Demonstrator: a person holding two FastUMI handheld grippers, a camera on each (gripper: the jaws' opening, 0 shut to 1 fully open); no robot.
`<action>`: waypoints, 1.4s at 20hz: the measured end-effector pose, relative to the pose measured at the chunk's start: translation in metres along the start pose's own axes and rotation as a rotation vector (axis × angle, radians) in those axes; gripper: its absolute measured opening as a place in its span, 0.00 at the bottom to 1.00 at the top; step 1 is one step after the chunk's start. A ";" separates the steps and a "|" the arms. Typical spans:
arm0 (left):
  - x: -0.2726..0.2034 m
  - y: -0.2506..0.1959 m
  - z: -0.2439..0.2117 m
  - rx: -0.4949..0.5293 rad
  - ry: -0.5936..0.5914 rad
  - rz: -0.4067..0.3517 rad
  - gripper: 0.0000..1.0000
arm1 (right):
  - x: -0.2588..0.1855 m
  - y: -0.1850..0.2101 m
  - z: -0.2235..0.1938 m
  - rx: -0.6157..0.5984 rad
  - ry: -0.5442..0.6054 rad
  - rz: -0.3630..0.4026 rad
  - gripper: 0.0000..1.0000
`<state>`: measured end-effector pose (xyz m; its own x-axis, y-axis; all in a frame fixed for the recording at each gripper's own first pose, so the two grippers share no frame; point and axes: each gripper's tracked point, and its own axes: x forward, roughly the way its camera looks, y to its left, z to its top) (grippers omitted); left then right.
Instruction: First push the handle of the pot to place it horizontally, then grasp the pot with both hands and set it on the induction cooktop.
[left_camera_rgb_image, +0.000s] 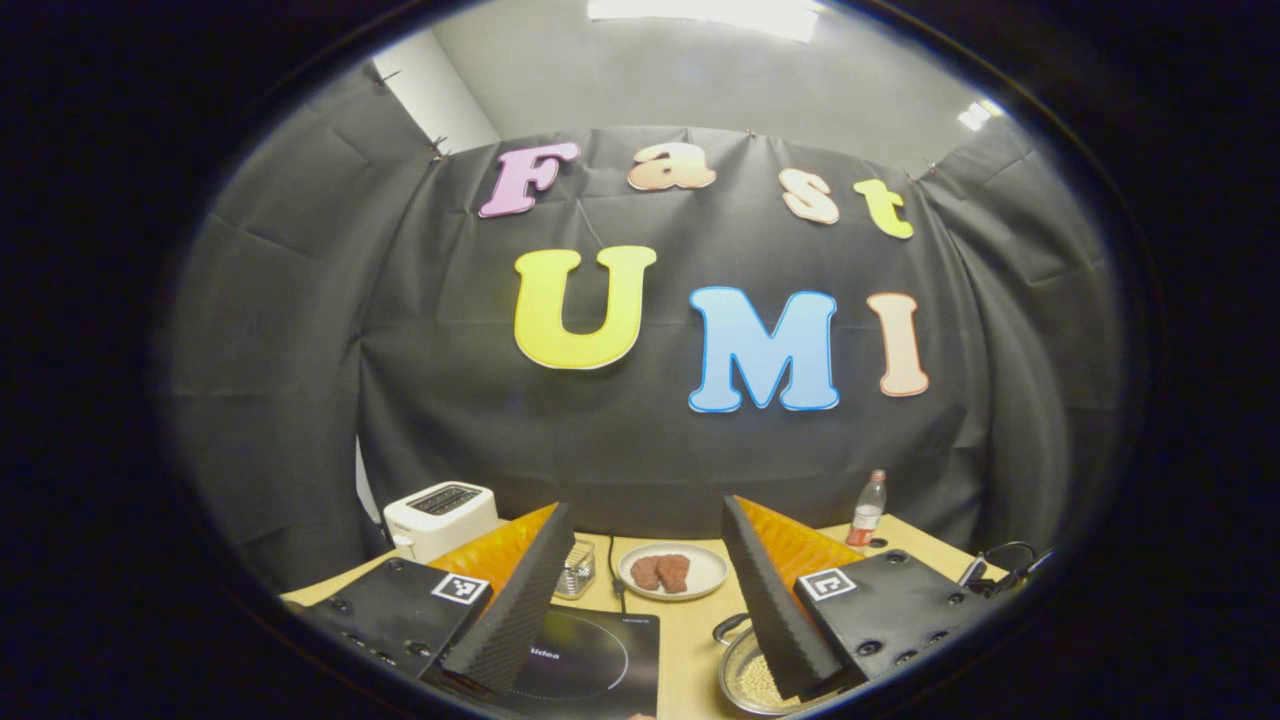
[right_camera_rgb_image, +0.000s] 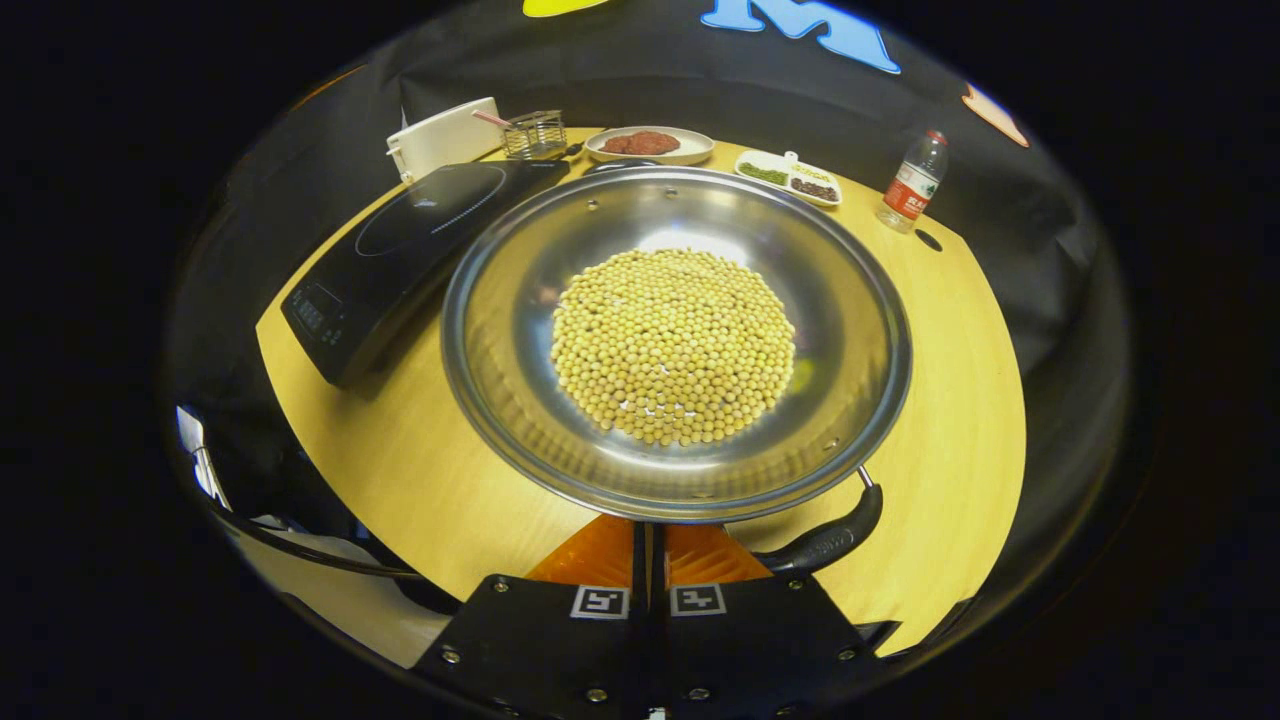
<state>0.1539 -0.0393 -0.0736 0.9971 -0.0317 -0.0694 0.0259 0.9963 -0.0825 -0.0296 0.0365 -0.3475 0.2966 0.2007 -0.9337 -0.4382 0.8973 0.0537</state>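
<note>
A wide steel pot (right_camera_rgb_image: 500, 300) holding a heap of soybeans (right_camera_rgb_image: 672, 345) rests on the wooden table, right of the black induction cooktop (right_camera_rgb_image: 400, 250). Its black handle (right_camera_rgb_image: 830, 540) sticks out at the near right of the rim, slanting. My right gripper (right_camera_rgb_image: 648, 532) is shut just left of that handle, its tips tucked under the pot's near rim; nothing shows between them. In the left gripper view my left gripper (left_camera_rgb_image: 646, 503) is open and held level, above the cooktop (left_camera_rgb_image: 580, 655) and the pot (left_camera_rgb_image: 745, 685), touching neither.
Along the table's back stand a white toaster (right_camera_rgb_image: 440, 135), a wire basket (right_camera_rgb_image: 533, 133), a plate of meat (right_camera_rgb_image: 648, 145), a two-part dish (right_camera_rgb_image: 790, 178) and a bottle (right_camera_rgb_image: 910, 185). A cable (right_camera_rgb_image: 300, 555) hangs off the near left edge.
</note>
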 end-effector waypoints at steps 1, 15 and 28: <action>0.000 -0.003 0.001 0.001 -0.002 0.005 0.96 | 0.000 -0.009 0.000 -0.013 0.002 -0.015 0.01; -0.024 -0.007 -0.013 0.048 0.032 0.139 0.97 | 0.015 -0.107 0.035 -0.100 -0.098 -0.221 0.01; -0.032 -0.049 -0.081 0.114 0.154 0.113 0.94 | 0.006 -0.167 0.074 0.141 -0.299 -0.328 0.01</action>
<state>0.1146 -0.0936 -0.1480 0.9716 0.0772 -0.2236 -0.0685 0.9966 0.0466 0.1083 -0.0831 -0.3357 0.6413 -0.0168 -0.7671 -0.1665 0.9729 -0.1605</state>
